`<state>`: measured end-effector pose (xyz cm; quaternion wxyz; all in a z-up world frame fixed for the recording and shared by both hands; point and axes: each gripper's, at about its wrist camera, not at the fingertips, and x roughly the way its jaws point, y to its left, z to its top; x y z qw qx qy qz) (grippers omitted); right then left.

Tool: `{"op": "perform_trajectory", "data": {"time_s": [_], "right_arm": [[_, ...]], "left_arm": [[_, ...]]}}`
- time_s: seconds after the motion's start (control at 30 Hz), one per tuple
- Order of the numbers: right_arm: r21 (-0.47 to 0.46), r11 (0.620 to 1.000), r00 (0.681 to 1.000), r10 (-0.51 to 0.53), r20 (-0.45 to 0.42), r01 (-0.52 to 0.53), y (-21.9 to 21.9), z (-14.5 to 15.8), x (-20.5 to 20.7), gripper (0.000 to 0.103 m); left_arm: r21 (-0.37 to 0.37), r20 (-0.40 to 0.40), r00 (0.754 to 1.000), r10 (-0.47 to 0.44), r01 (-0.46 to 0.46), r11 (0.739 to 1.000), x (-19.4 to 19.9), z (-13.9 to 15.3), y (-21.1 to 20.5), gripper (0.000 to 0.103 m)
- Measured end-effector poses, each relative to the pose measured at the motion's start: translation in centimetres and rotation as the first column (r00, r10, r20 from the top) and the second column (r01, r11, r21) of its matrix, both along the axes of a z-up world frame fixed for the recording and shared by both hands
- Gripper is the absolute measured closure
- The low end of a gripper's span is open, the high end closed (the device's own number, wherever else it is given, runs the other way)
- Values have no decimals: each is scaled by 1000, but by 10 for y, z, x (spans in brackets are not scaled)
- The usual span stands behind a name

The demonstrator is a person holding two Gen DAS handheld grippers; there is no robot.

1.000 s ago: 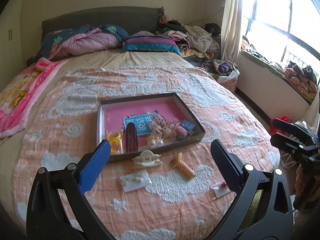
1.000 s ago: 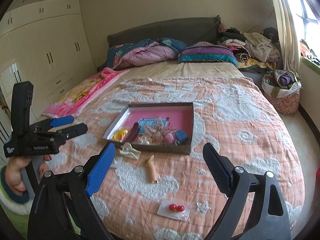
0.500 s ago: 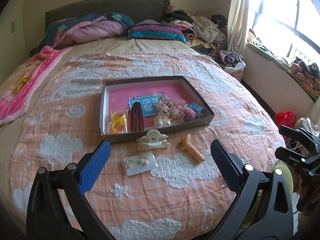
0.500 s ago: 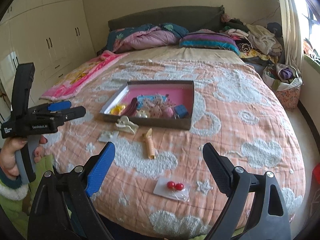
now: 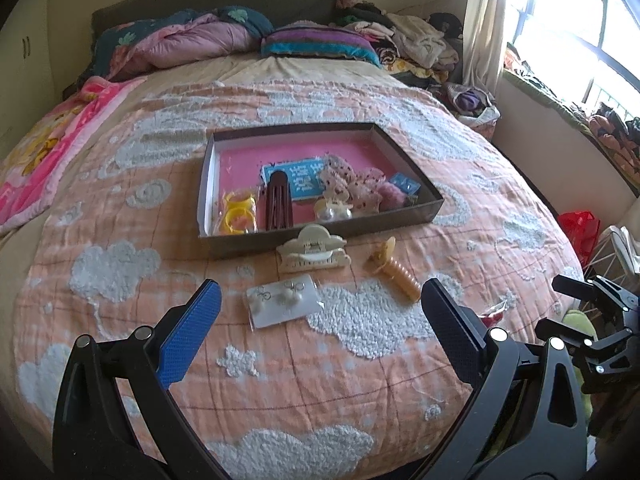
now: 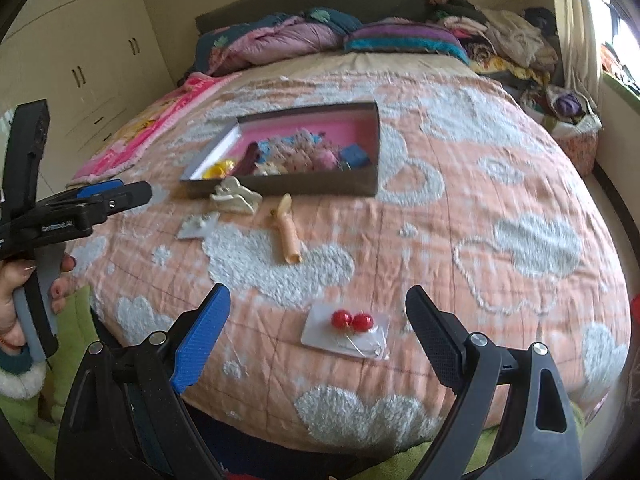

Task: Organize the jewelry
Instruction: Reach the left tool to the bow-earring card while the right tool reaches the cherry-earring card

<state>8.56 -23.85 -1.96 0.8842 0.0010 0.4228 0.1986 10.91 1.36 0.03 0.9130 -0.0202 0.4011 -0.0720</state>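
A dark box with a pink floor (image 5: 360, 148) (image 6: 376, 152) lies on the bed, holding several hair clips and accessories. In front of it lie a cream claw clip (image 5: 312, 254) (image 6: 236, 198), a tan ribbed clip (image 5: 396, 272) (image 6: 288, 232) and a white card of pearl earrings (image 5: 284, 304) (image 6: 198, 226). A card with red ball earrings (image 6: 350, 328) lies nearest the bed's edge. My left gripper (image 5: 320, 316) is open and empty, just short of the pearl card. My right gripper (image 6: 318, 320) is open and empty, just short of the red earrings.
An orange quilt with white clouds (image 5: 120, 264) covers the bed. Pillows and a bundled duvet (image 5: 192, 40) lie at the headboard, clothes are piled at the far right (image 5: 412, 40). White wardrobes (image 6: 80, 60) stand left. The other gripper shows in each view (image 5: 600, 336) (image 6: 72, 216).
Both grippers have moved forward and down toward the bed; the box and loose items now appear nearer and larger. Both stay open.
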Motion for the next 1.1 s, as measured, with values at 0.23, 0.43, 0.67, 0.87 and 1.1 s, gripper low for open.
{"op": "perform_trajectory", "data": {"time_s": [0.23, 0.43, 0.67, 0.87, 1.1], "right_arm": [[-29, 998, 992, -54, -110, 51, 3, -44, 5, 14], [-98, 990, 984, -117, -132, 105, 4, -69, 12, 14], [-119, 988, 982, -120, -149, 103, 15, -86, 24, 10], [-124, 991, 991, -69, -116, 55, 33, -91, 32, 14], [-99, 994, 996, 34, -85, -43, 51, -81, 34, 23]], "left_arm": [[13, -56, 998, 13, -12, 1000, 4, -26, 2, 9], [26, -101, 994, 43, -41, 999, 10, -48, 11, 9], [1, -144, 986, 80, -80, 997, 19, -67, 21, 9], [-41, -183, 976, 116, -125, 991, 32, -82, 30, 9], [-82, -216, 964, 155, -176, 981, 51, -96, 36, 10]]}}
